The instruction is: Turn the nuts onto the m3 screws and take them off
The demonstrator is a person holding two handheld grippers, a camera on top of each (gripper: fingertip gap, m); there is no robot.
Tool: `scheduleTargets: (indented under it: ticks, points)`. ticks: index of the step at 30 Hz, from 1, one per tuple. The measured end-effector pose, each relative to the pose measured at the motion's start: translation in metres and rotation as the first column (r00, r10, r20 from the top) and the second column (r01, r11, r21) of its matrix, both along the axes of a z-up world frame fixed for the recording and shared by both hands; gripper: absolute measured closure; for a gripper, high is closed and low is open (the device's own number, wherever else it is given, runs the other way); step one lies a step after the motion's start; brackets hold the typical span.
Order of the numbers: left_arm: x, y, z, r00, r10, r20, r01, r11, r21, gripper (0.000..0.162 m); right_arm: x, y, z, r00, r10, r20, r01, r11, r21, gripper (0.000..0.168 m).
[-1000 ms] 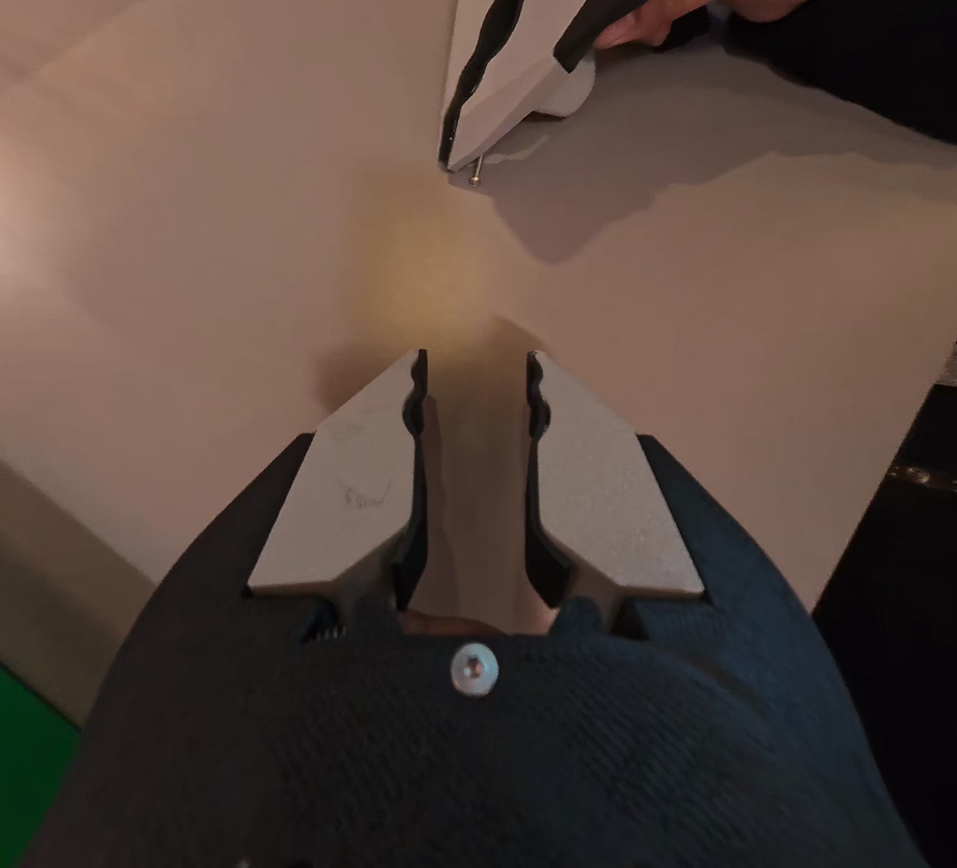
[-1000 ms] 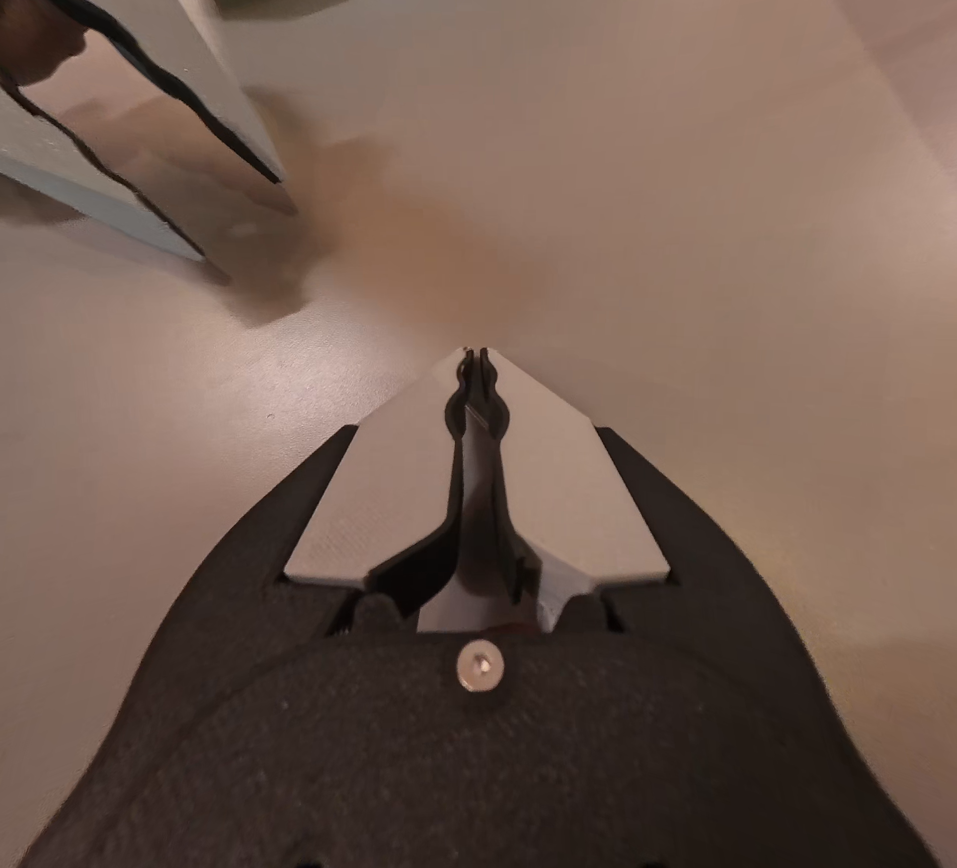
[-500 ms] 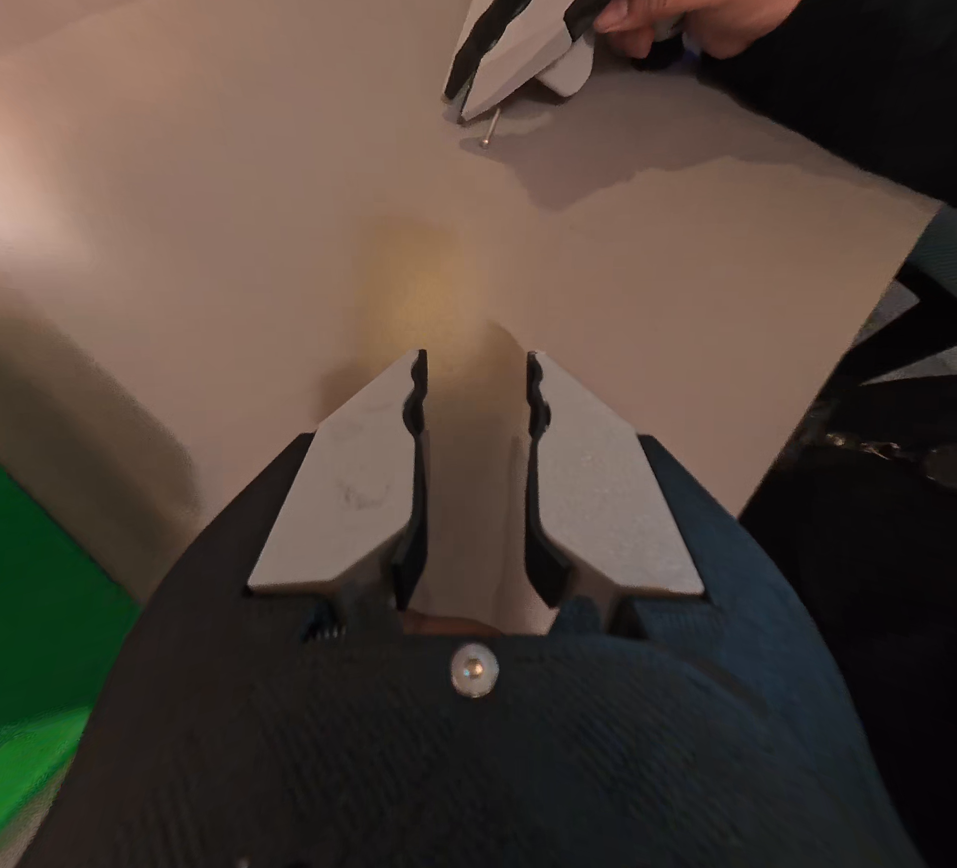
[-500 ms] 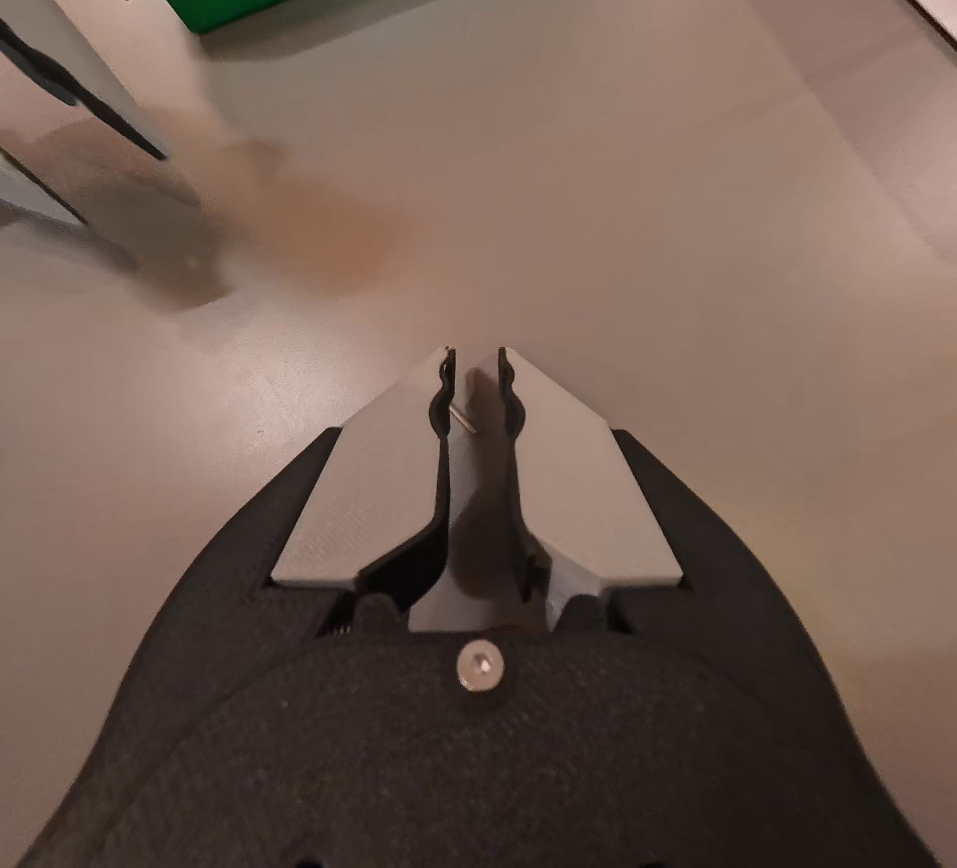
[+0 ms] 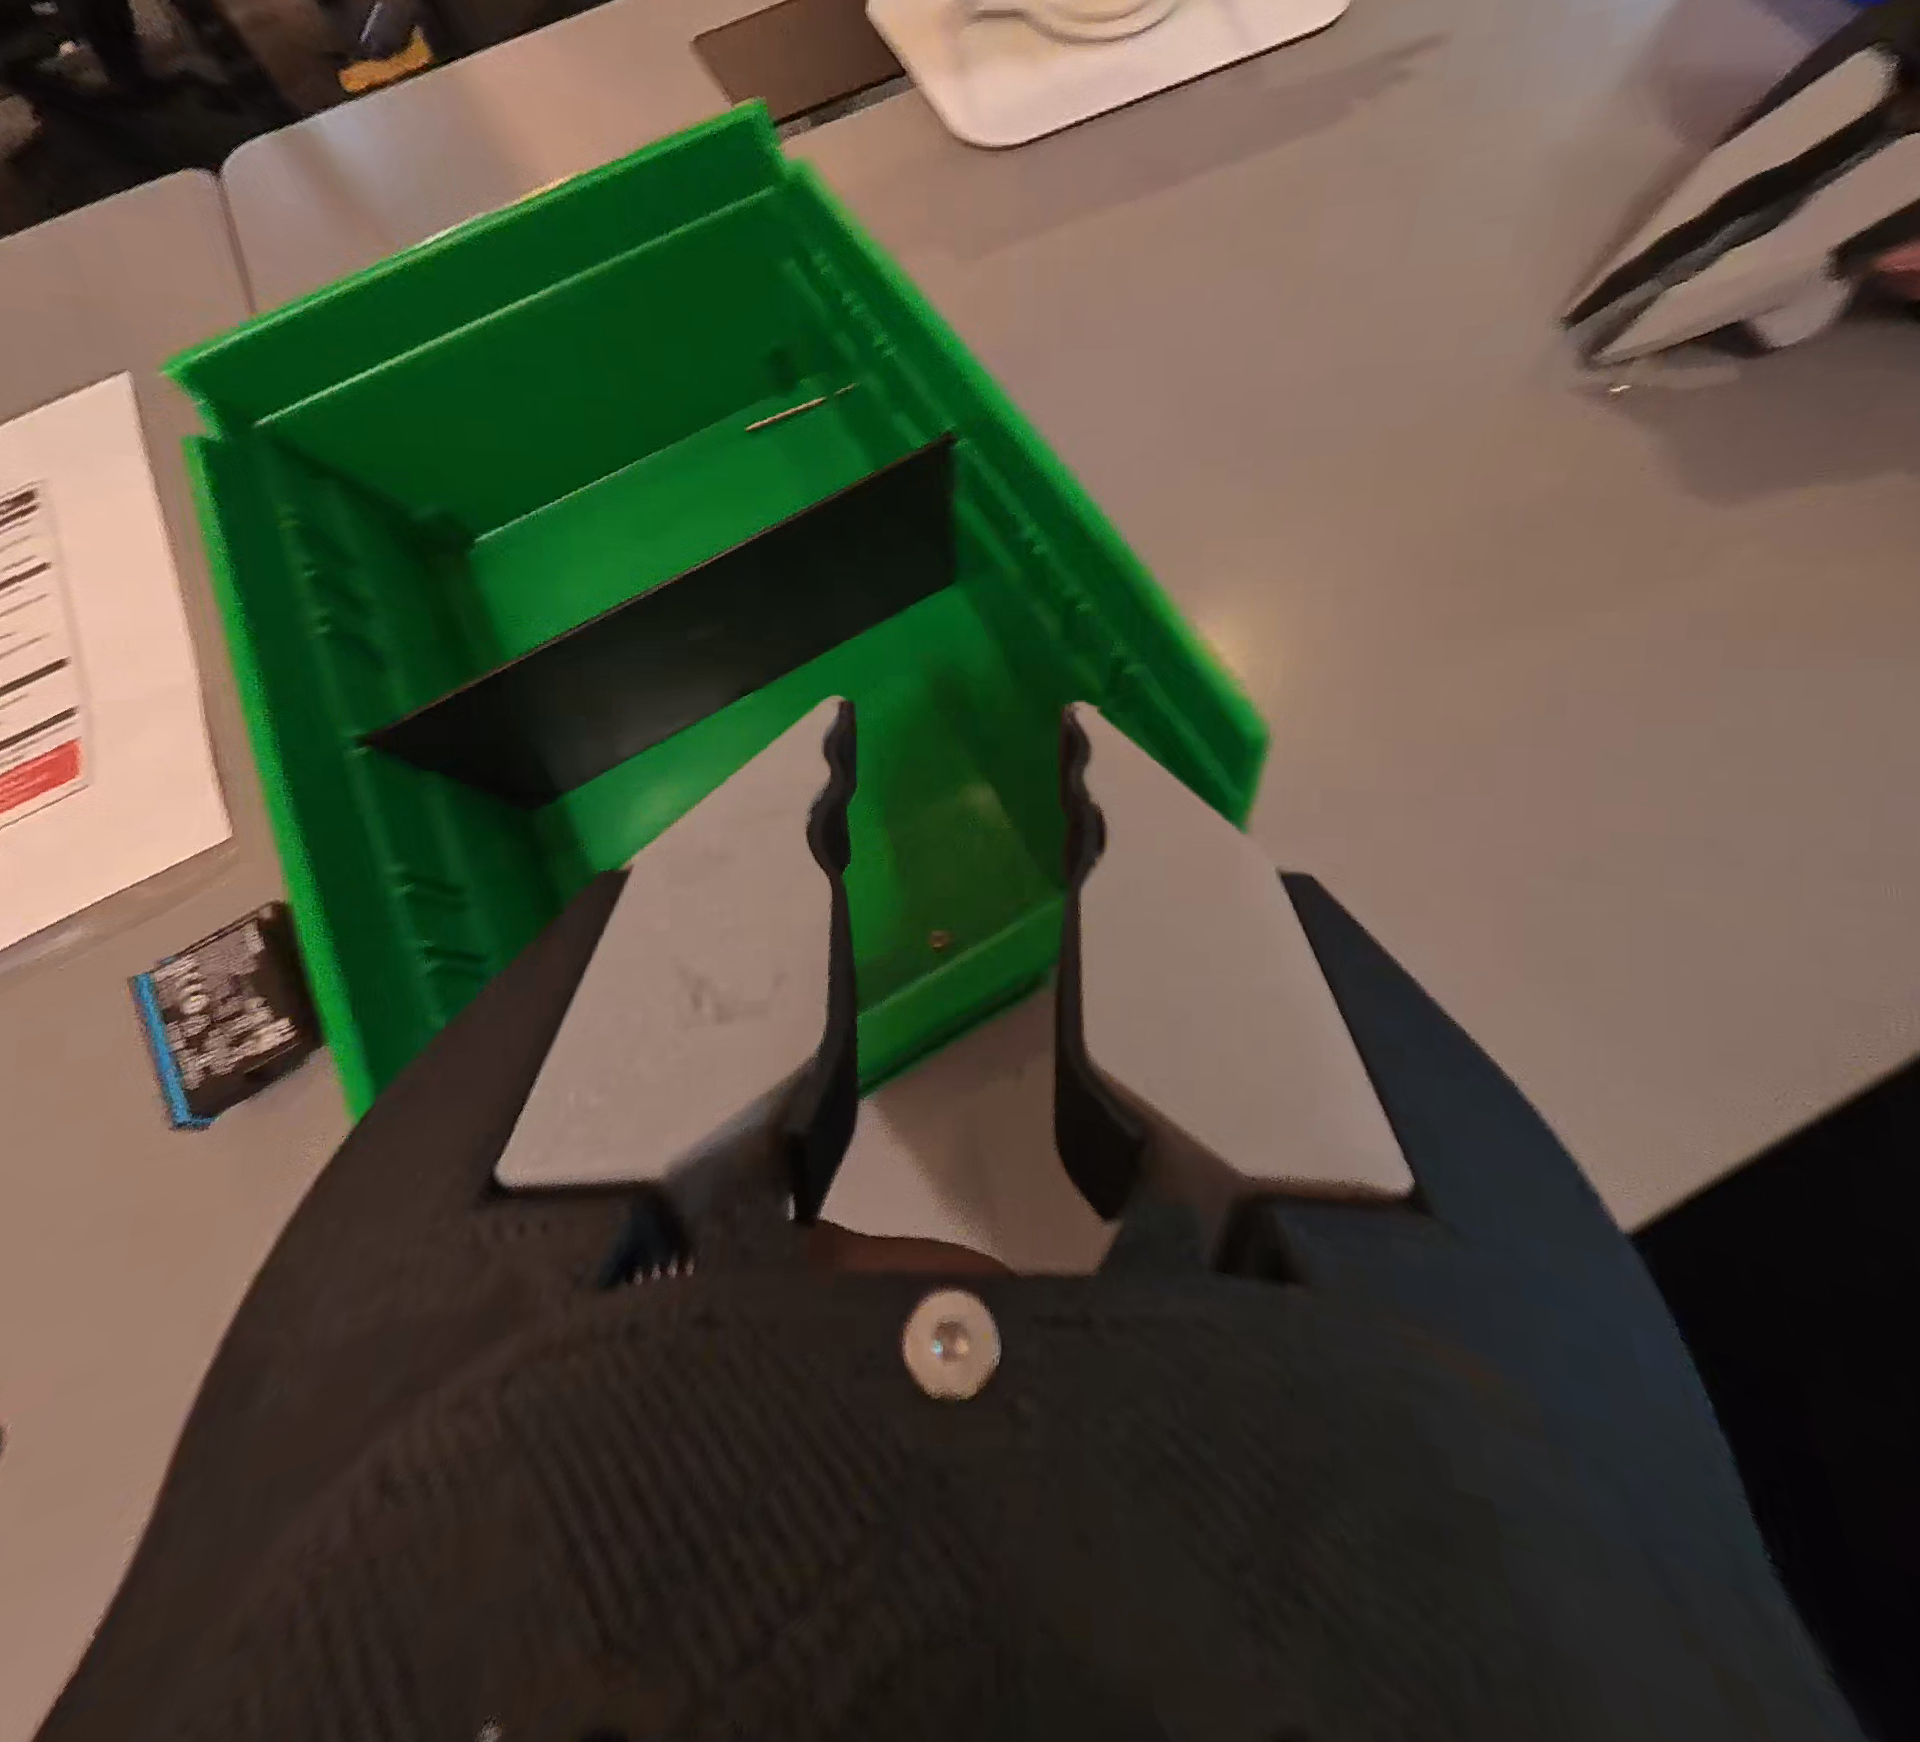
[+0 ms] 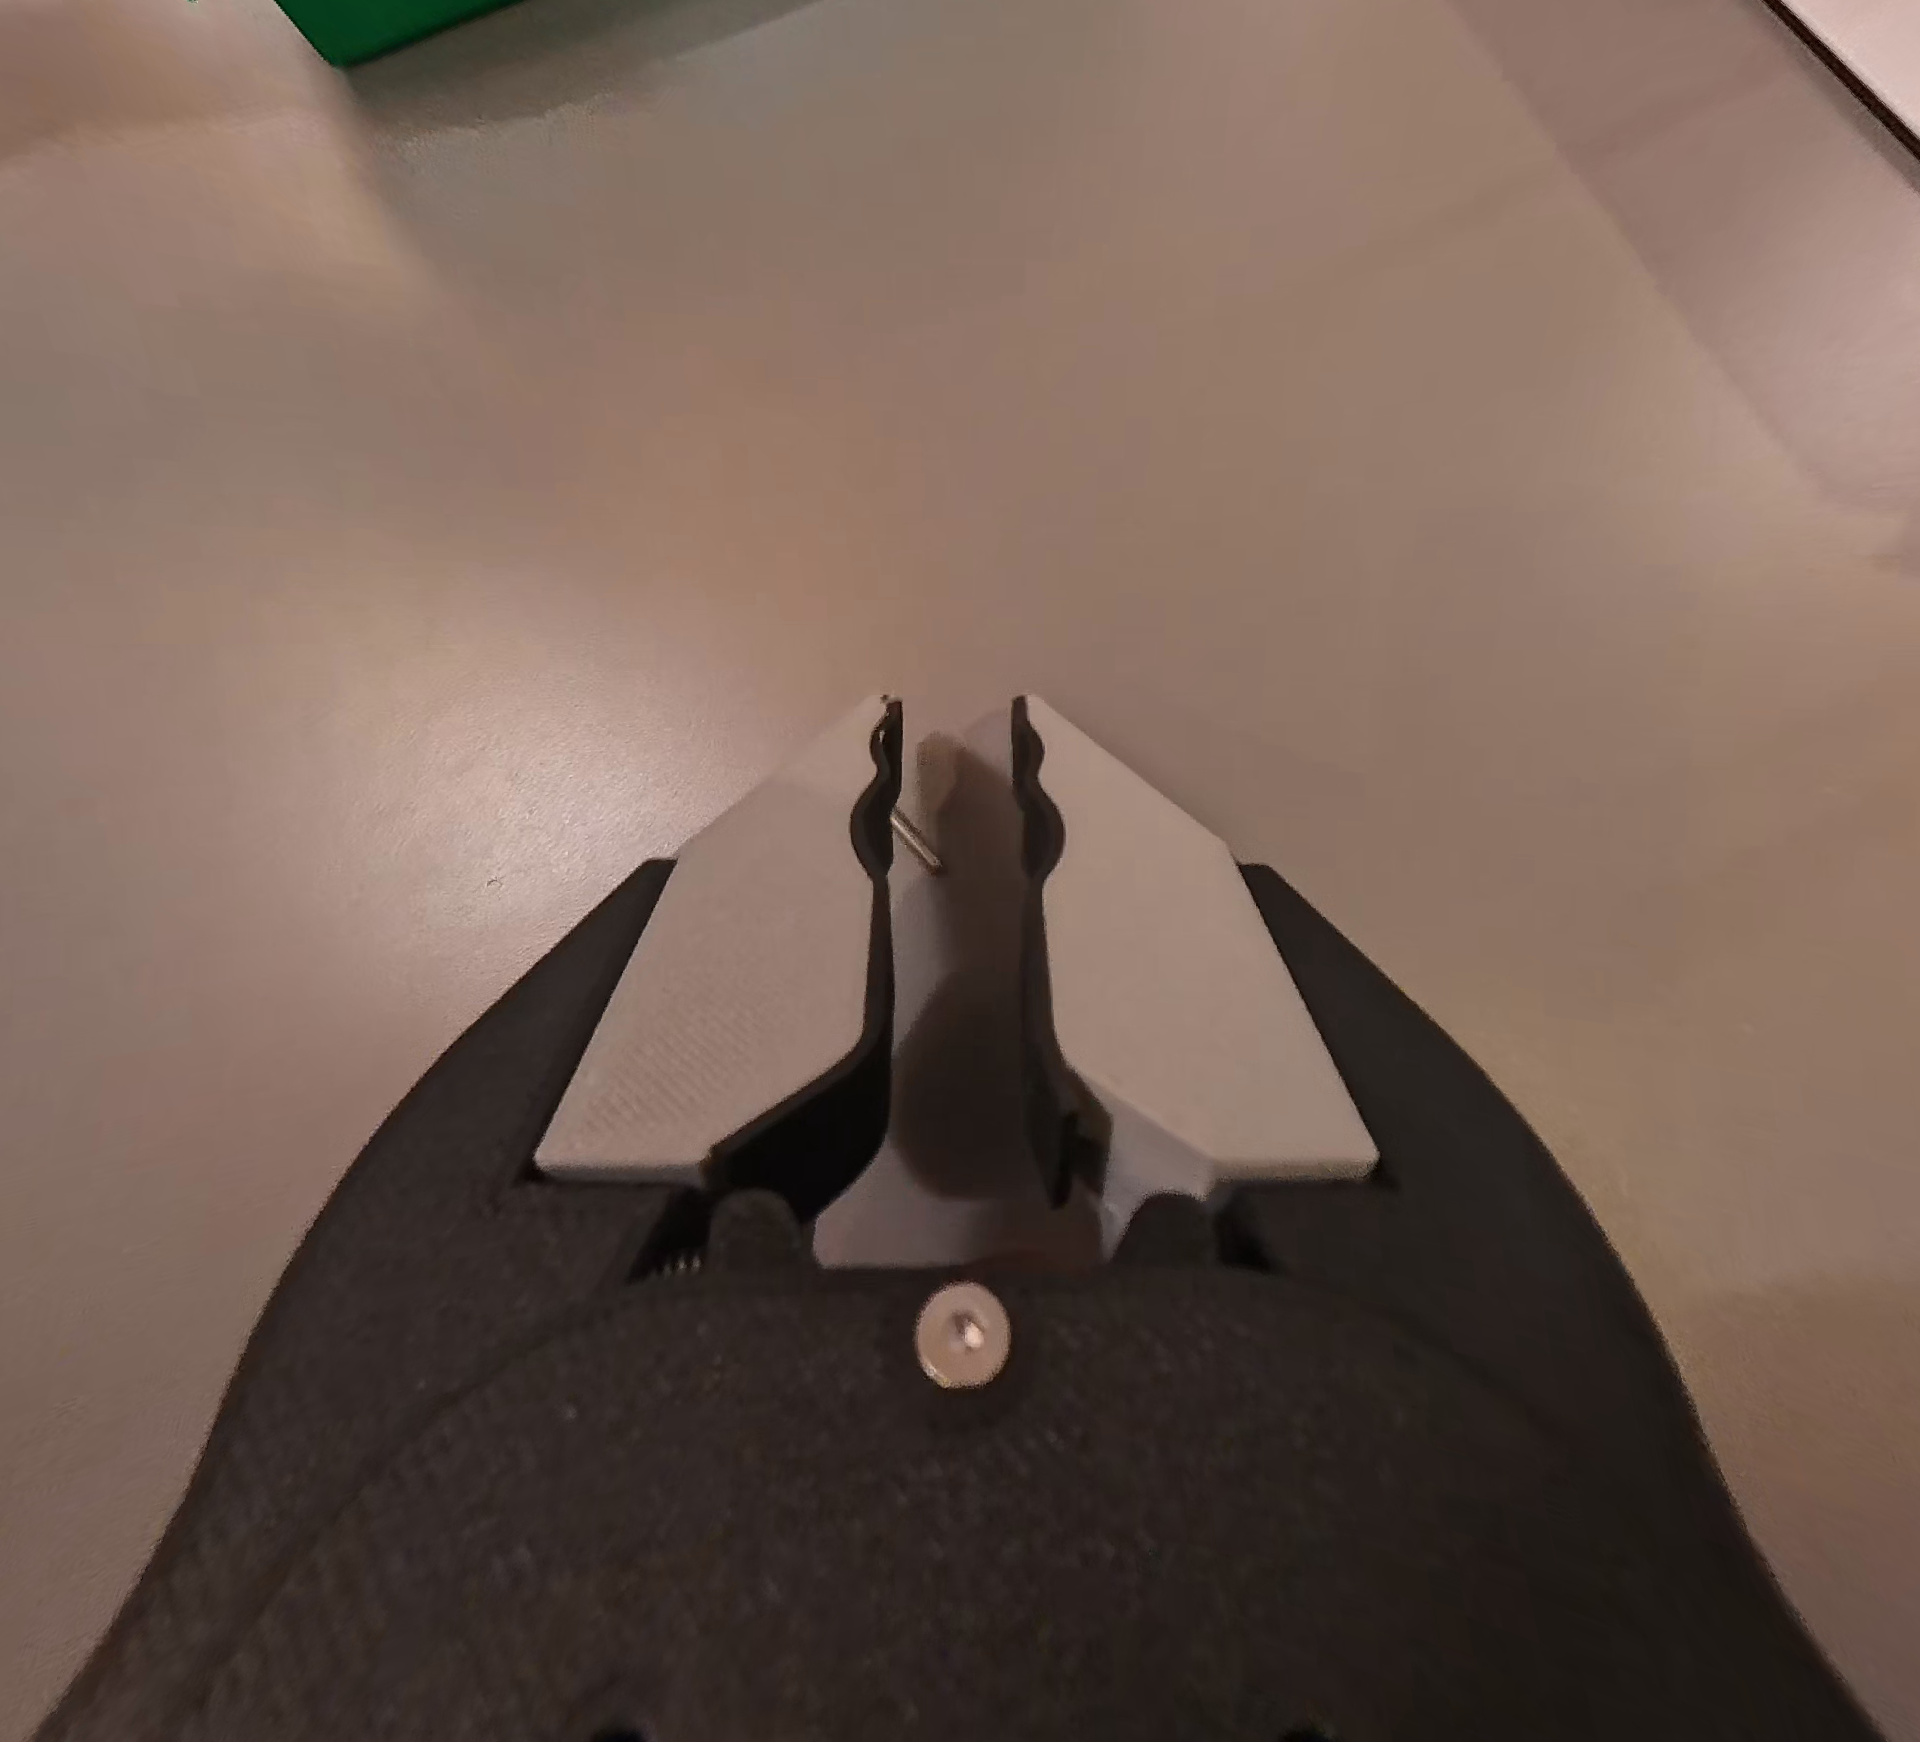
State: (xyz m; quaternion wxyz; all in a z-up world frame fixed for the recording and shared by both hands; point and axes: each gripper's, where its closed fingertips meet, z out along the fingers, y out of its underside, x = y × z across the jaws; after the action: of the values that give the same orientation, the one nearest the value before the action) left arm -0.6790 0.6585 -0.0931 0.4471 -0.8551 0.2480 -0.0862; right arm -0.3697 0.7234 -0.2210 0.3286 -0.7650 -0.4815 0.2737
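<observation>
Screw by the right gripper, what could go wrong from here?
1. The right gripper is open, so the screw lies loose between its jaws, not clamped; it may roll away.
2. What looks like a nut sits low in the green bin, in its near compartment close to the front wall; the open left gripper may struggle to pinch it there.

I'm looking at a grey tabletop (image 5: pixel 1403 497): a green bin (image 5: pixel 1060 487) is sitting on it, a white sheet (image 5: pixel 94 653) and a small black pack (image 5: pixel 223 1006) are lying left of the bin, a white stand base (image 5: pixel 1101 40) is standing beyond, and a screw (image 6: pixel 916 840) is lying on the bare surface.
</observation>
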Motion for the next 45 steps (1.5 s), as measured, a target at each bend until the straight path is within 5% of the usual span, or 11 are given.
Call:
scheduleTargets:
  ticks: [14,22,31,45]
  points:
    - [-0.022,0.042,-0.055,0.994,-0.113,-0.011,0.111,0.987,-0.117,0.125,-0.003,-0.001,0.001,1.0,0.017,-0.007,-0.017,1.0,0.01,0.145]
    - [-0.008,0.035,-0.066,0.972,-0.234,-0.016,0.23,0.963,-0.138,0.127,-0.008,0.002,0.003,1.0,0.016,0.003,-0.016,0.998,0.066,0.142]
    - [-0.02,0.022,-0.085,0.918,-0.39,-0.076,0.322,0.842,-0.434,0.128,-0.009,-0.002,0.0,0.999,0.04,0.022,-0.041,0.998,0.052,0.142]
    - [-0.027,-0.004,-0.12,0.778,-0.608,-0.158,0.349,0.627,-0.697,0.134,-0.009,-0.003,0.004,0.999,0.05,-0.003,-0.05,0.997,0.065,0.143]
